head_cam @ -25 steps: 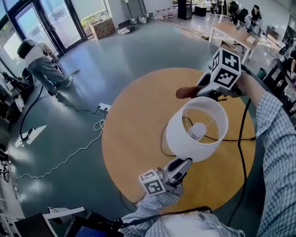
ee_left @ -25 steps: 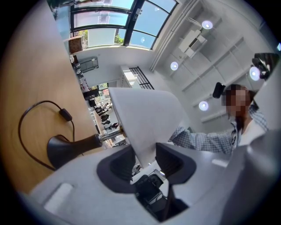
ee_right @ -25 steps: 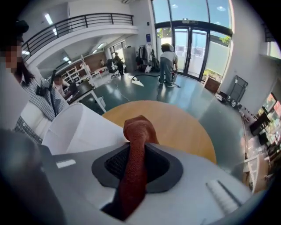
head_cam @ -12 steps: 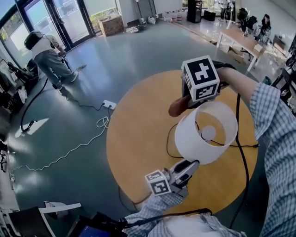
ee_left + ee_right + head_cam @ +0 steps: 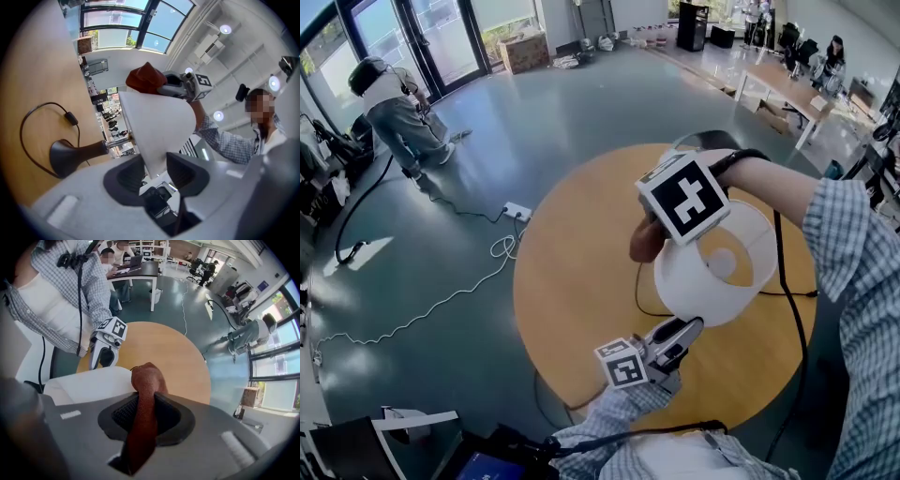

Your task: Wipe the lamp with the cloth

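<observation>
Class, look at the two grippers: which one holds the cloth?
The right gripper: its jaws pinch a brown cloth, while the left gripper clamps the lampshade rim.

Overhead, the lampshade (image 5: 703, 281) hides the lamp base (image 5: 63, 158).

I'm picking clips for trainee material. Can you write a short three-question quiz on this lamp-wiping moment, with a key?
1. True or false: the right gripper is empty.
2. What does the left gripper clamp? A the reddish-brown cloth; B the lower rim of the white conical lampshade; C nothing.
3. What does the dark-based table lamp stand on?
Key: 1 false, its jaws pinch the cloth. 2 B. 3 the round wooden table.
</observation>
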Available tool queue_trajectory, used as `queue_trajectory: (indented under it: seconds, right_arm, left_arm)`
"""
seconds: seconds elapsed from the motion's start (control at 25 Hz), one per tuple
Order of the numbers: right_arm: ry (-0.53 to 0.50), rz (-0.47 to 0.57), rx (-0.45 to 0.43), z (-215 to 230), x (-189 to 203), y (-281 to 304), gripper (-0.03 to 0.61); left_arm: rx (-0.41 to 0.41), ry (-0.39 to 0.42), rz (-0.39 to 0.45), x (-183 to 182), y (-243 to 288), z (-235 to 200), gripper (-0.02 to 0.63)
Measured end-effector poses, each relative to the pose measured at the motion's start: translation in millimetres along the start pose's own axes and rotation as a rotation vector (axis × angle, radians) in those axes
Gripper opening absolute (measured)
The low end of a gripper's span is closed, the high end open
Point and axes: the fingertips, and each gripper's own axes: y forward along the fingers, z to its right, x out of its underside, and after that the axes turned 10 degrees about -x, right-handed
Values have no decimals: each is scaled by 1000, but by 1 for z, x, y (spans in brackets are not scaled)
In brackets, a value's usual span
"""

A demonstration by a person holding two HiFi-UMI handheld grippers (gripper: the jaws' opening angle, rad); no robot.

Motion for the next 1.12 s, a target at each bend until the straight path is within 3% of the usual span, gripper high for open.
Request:
queue_trajectory:
  seconds: [0.28, 0.44, 0.6, 0.8, 1.12]
  right_arm:
    - [-279, -216, 35, -41, -39, 12, 80]
    - [-447, -339, 141, -64, -56, 22, 80]
    - [-527, -442, 311, -88, -70, 24, 80]
    - [-474, -491, 463, -119, -68, 30, 81]
    - [-226, -432, 655, -155, -63, 43, 81]
  left_arm:
    - [-8, -5, -6, 3, 0, -5, 147]
    - [-6, -3, -19, 1, -1, -7, 147]
    - [-4, -8, -27, 0, -1, -8, 147]
    - [-3, -12, -29, -1, -2, -8, 147]
    - [-6, -2, -33, -5, -10, -10, 146]
